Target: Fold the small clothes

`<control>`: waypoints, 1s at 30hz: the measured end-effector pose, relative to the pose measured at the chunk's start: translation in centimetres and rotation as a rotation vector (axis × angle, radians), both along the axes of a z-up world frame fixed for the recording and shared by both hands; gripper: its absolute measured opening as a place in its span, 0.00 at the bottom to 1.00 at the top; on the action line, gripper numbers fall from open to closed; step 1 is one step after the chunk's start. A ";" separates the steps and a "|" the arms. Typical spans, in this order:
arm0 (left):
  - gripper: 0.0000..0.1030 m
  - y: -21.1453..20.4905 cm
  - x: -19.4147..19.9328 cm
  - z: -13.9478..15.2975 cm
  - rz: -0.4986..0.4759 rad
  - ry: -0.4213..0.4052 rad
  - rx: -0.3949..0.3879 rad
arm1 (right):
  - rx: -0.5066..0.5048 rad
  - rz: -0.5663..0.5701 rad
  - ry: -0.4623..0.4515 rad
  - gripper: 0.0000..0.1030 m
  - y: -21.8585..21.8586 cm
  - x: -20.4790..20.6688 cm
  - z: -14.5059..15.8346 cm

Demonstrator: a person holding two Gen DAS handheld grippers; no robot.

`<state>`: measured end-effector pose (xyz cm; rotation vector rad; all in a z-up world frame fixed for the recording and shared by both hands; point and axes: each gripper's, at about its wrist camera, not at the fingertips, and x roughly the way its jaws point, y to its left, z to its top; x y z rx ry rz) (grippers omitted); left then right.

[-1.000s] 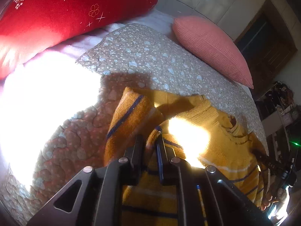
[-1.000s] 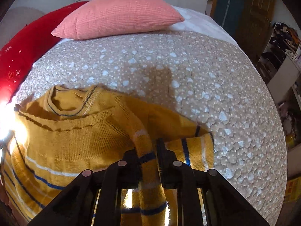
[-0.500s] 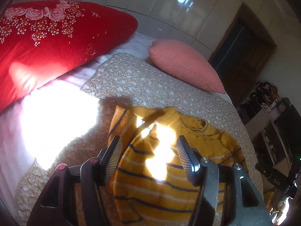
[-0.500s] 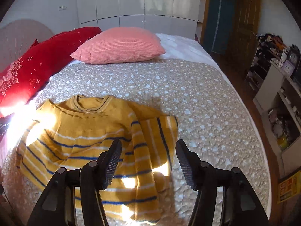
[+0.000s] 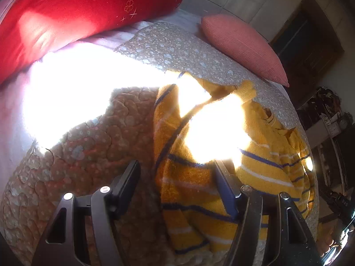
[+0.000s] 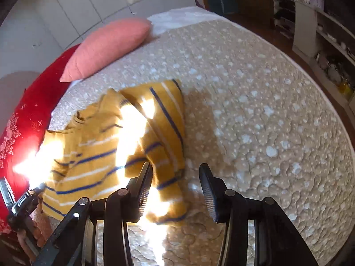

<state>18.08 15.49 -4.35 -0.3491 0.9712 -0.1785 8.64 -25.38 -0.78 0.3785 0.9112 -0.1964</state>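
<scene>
Left view, claw: we see the left gripper (image 5: 177,175) with its jaws apart, having just been opening; nothing is clamped.
Left view, sweater: the sweater (image 5: 195,190) lies on the quilt (image 5: 88,150), its left edge and folded sleeve running up between the jaws, with neither pad pressing on it. The right finger (image 5: 224,190) stands over the knit, the left finger (image 5: 128,184) over bare quilt.
Left view, look: mustard knit with navy and white stripes, sleeve folded in, a hard sun patch bleaching the chest.
Left view, only here: the red pillow (image 5: 77,11) in full, and sunlight flooding the sheet beside it.
Right view, claw: the right gripper (image 6: 176,186) is parted too, its jaws having just been closing; no cloth is pinched.
Right view, sweater: its lower right corner (image 6: 168,208) lies between the jaws, the rest spreading up and left.
Right view, look: right sleeve folded across the body, collar toward the pink pillow (image 6: 108,46).
Right view, only here: the wide bare quilt to the right, shelves (image 6: 328,51) beyond, and the other gripper at the left edge.
</scene>
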 end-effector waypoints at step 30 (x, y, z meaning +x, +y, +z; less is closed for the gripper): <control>0.64 6.2 -1.0 0.2 0.137 -0.001 -0.047 | 0.017 0.545 0.093 0.63 23.7 14.7 -0.5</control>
